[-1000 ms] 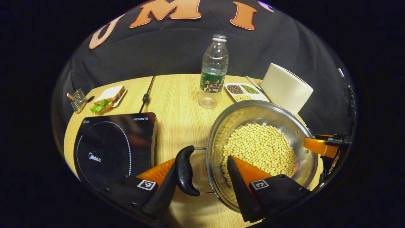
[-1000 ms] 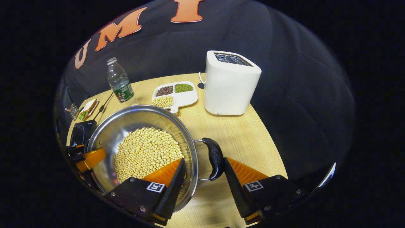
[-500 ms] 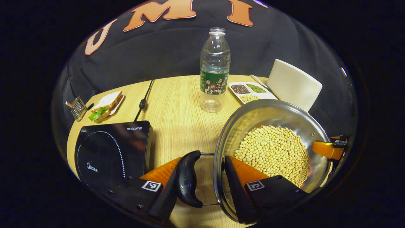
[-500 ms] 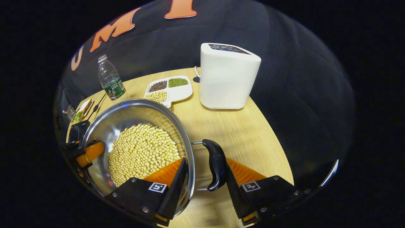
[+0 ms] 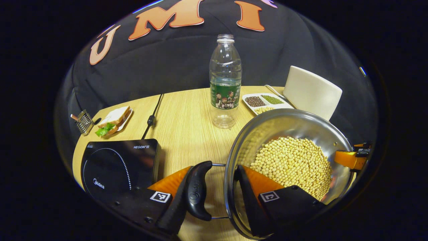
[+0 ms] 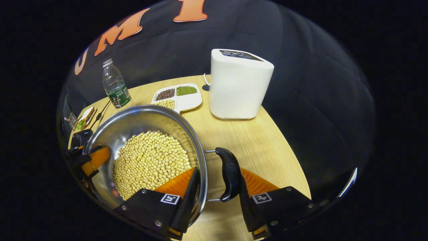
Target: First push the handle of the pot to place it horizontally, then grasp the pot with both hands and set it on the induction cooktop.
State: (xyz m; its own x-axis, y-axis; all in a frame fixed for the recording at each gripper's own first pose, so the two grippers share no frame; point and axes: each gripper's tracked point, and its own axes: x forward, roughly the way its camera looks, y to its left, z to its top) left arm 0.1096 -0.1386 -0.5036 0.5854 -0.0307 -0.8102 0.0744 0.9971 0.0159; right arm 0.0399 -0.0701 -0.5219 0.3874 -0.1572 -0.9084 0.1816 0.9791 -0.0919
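Observation:
A steel pot [image 5: 264,129] filled with soybeans [image 5: 291,162] stands right of the black induction cooktop [image 5: 117,164] on the wooden table. My left gripper [image 5: 214,167] straddles the pot's left side, with one finger against the black handle [image 5: 197,190] and the other inside the pot wall, shut on it. My right gripper [image 6: 218,170] holds the opposite side of the pot [image 6: 140,120] the same way, one finger on the right handle [image 6: 229,174] and one inside the rim. Both handles lie level. Whether the pot is off the table I cannot tell.
A clear bottle [image 5: 225,80] stands behind the pot. A divided tray of beans [image 5: 264,102] and a white toaster [image 6: 239,83] are at the back right. A sandwich on a plate [image 5: 113,118], a small metal rack [image 5: 83,122] and a cable [image 5: 152,117] lie behind the cooktop.
Both grippers have narrowed onto the pot's handles and rim. The pot sits larger and nearer in the left gripper view, and both cameras have shifted slightly.

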